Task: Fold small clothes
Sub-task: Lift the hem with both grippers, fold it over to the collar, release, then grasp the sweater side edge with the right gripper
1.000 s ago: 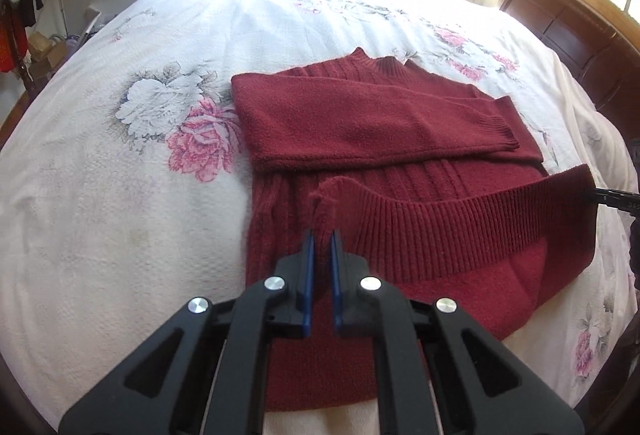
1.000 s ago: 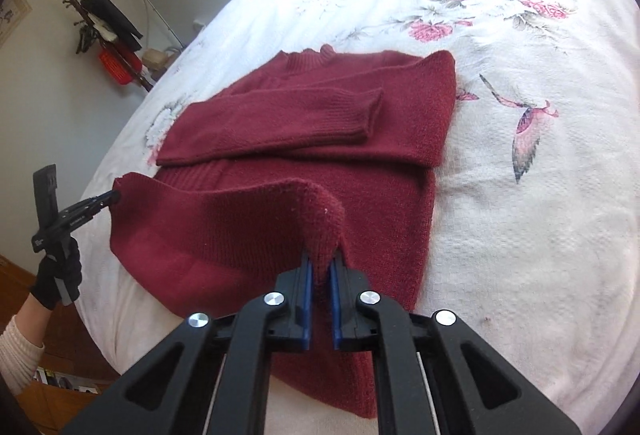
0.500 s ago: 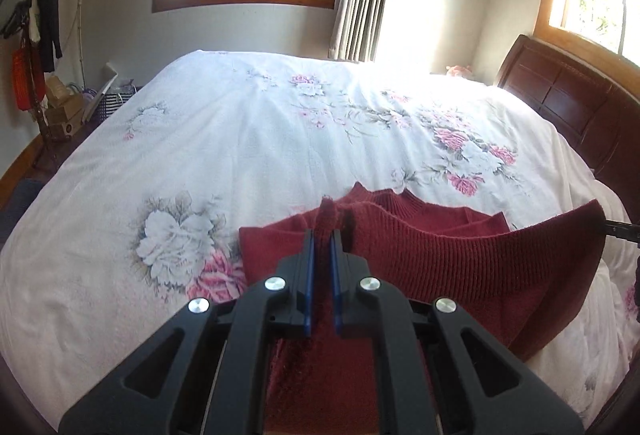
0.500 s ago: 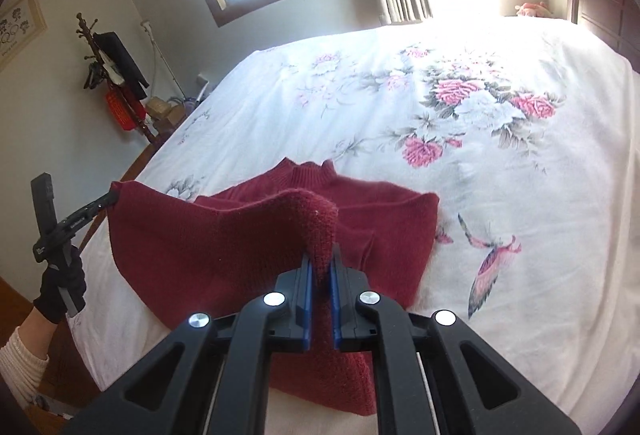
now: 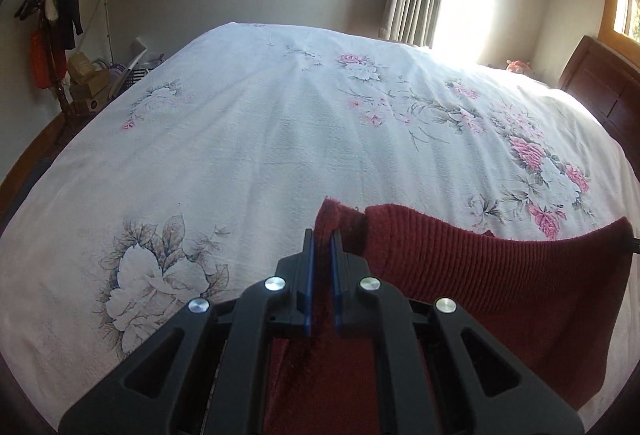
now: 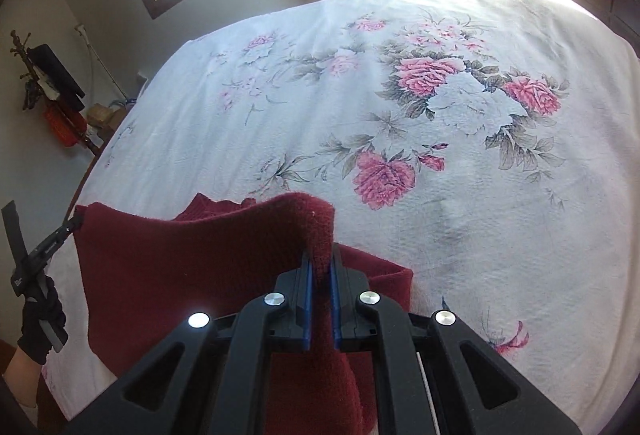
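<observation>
Left gripper (image 5: 321, 247) fingers clamped on one hem corner of the red sweater (image 5: 500, 275), right gripper (image 6: 320, 267) fingers clamped on the other; hem stretched taut between them, lifted over the floral bed (image 5: 280, 139). Judging mid-fold: bottom half raised toward the collar, not laid down yet. Sleeve state hidden under it.

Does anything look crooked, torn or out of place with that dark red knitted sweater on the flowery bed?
Nothing stands out. The dark red knitted sweater hangs stretched between the left gripper and right gripper, undamaged, over the floral white bedspread.
</observation>
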Demonstrator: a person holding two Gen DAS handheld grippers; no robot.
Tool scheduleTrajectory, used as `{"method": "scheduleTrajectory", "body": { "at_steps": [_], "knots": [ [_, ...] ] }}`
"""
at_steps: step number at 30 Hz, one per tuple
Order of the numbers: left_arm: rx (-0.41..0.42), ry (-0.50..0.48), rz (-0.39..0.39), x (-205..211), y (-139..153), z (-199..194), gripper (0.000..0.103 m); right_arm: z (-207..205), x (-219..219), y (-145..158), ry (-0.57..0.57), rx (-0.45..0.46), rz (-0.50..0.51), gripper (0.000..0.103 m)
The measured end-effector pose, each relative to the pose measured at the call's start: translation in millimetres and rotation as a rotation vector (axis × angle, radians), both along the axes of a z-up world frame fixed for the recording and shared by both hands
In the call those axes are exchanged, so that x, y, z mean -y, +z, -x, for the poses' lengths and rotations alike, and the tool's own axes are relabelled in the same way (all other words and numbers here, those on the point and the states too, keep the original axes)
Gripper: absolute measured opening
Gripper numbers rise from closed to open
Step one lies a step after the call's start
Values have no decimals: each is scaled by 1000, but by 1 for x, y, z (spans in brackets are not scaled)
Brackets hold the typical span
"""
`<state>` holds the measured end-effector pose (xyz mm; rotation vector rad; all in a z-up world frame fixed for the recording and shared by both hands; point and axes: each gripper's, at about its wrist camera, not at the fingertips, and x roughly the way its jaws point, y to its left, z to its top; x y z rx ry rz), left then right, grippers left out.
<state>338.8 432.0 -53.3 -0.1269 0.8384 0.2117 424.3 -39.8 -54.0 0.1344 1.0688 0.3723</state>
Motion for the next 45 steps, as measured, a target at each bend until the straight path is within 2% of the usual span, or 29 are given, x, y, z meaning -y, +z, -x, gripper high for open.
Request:
{"method": "scheduleTrajectory", "body": {
  "at_steps": [4, 7, 11, 12, 14, 17, 19, 22, 25, 28, 30, 32, 33, 34, 35, 36, 37, 41, 45],
  "knots": [
    [-70, 10, -36, 0, -38, -16, 5, -14, -8, -34, -7, -43, 30, 7],
    [-118, 26, -34, -5, -59, -21, 6, -18, -9, -56, -20, -80, 55, 8],
    [-162, 36, -14, -12, -72, -21, 14, -18, -2, -72, -45, -109, 76, 18],
    [-165, 39, -13, -14, -71, -20, 18, -18, 1, -74, -53, -115, 88, 23],
    [-162, 56, -13, -21, -66, -16, 23, -13, 7, -72, -51, -115, 85, 23],
    [-132, 90, 18, -35, -48, -3, 23, 1, 16, -61, -36, -111, 48, 23],
    [-109, 84, 35, -35, -35, 10, 23, 18, 19, -53, -8, -118, 23, 27],
    [-86, 16, 24, -15, -19, 39, 24, 51, 20, -47, 46, -159, 19, 36],
    [-102, -79, 36, 15, -16, 71, 33, 92, 25, -49, 85, -201, -23, 49],
    [-146, -154, 40, 44, -27, 99, 36, 125, 33, -60, 88, -240, -31, 51],
    [-167, -175, 57, 57, -37, 111, 40, 139, 39, -71, 72, -262, -10, 51],
    [-190, -174, 70, 64, -47, 118, 41, 147, 43, -82, 66, -295, -36, 50],
    [-201, -169, 79, 66, -53, 120, 41, 149, 44, -85, 66, -312, -66, 42],
    [-210, -163, 89, 66, -57, 121, 41, 151, 44, -87, 69, -322, -88, 29],
    [-218, -159, 90, 67, -61, 122, 41, 153, 43, -86, 74, -321, -86, 24],
    [-227, -158, 84, 67, -65, 122, 41, 153, 42, -83, 79, -307, -72, 14],
    [-238, -158, 81, 68, -68, 122, 41, 154, 42, -77, 88, -292, -76, 12],
    [-253, -159, 89, 63, -75, 121, 42, 156, 53, -46, 88, -239, -140, 9],
    [-265, -161, 97, 57, -80, 119, 42, 157, 57, -48, 90, -257, -107, 9]
  ]
}}
